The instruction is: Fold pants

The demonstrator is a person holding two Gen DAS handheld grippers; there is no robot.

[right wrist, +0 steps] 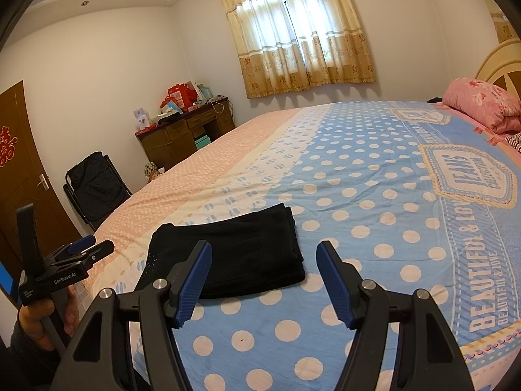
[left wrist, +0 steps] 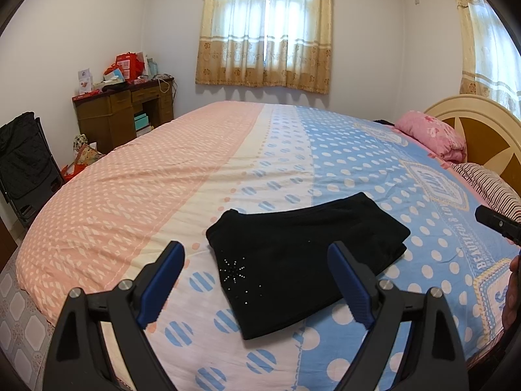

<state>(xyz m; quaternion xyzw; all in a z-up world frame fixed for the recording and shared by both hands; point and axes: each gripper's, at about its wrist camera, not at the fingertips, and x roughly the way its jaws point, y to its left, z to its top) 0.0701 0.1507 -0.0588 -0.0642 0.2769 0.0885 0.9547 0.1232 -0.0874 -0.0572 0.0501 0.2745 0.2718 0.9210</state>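
black soft-fabric pants (left wrist: 302, 260), folded in a flat rectangle, lie on my pink-and-blue polka-dot bedspread (left wrist: 374, 169) | my left gripper (left wrist: 257, 280) above them, jaws apart, empty | my right gripper (right wrist: 263, 282) beside them, jaws apart, empty

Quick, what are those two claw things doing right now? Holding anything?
Left gripper: jaws open, holding nothing.
Right gripper: jaws open, holding nothing.

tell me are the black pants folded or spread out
Folded: the black pants lie as a compact layered rectangle on the bedspread, stacked edges showing along one side.
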